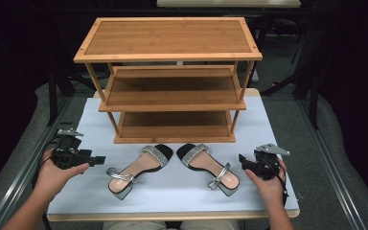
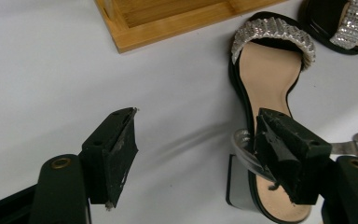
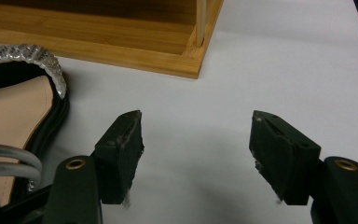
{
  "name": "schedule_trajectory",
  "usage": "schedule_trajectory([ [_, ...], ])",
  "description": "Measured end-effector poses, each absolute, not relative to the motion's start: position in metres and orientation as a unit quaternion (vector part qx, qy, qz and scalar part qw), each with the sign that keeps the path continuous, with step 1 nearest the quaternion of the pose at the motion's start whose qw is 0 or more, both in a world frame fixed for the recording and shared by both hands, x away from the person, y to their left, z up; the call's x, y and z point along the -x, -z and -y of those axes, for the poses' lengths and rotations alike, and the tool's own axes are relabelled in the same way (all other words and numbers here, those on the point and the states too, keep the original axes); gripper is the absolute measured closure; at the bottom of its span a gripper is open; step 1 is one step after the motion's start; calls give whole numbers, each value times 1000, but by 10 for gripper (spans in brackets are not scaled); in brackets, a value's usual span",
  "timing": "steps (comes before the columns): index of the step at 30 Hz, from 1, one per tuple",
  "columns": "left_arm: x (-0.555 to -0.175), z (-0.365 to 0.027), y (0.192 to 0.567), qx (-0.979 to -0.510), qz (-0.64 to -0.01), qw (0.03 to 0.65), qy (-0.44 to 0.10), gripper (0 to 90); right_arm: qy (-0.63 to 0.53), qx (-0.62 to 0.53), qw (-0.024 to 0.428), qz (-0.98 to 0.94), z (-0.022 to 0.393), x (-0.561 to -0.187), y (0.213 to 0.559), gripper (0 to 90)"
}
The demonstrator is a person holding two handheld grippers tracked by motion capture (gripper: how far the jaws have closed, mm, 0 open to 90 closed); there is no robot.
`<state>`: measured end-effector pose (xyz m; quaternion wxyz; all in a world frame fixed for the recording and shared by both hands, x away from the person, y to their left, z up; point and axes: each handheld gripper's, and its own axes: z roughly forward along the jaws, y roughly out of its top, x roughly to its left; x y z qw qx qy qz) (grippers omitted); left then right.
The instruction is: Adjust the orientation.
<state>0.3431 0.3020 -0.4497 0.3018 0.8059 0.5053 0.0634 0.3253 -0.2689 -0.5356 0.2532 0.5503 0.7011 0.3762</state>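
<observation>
A white tabletop [image 1: 182, 194] sits in a dark room, with a three-tier bamboo shoe rack [image 1: 168, 52] standing at its far side. Left of the rack, the left gripper [image 1: 97, 160] has its jaws wide apart, gripping nothing; in front of the rack lie two black block-heeled sandals, the left sandal [image 1: 139, 168] and right sandal [image 1: 211, 167], with glittery silver toe bands and silver ankle straps. Right of the rack, the right gripper [image 1: 242, 159] also has its jaws apart over bare tabletop.

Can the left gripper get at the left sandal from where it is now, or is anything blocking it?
Probably yes. The left gripper has its jaws open beside the left sandal, with bare table between them; the shelf rack stands behind, out of the way.
</observation>
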Motion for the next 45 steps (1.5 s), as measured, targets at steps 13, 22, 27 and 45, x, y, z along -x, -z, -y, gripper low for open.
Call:
schedule_trajectory([
  [13, -354, -255, 424, -849, -466, 246, -25, 304, -373, -550, 254, -703, 270, -326, 538, 338],
  [22, -370, -216, 433, -878, -443, 183, -10, 303, -372, -550, 250, -704, 270, -327, 539, 337],
  [27, -377, -195, 446, -887, -434, 158, -6, 300, -374, -552, 248, -703, 271, -327, 540, 337],
  [45, -384, -159, 495, -914, -398, 77, 26, 275, -371, -551, 242, -707, 270, -329, 543, 335],
])
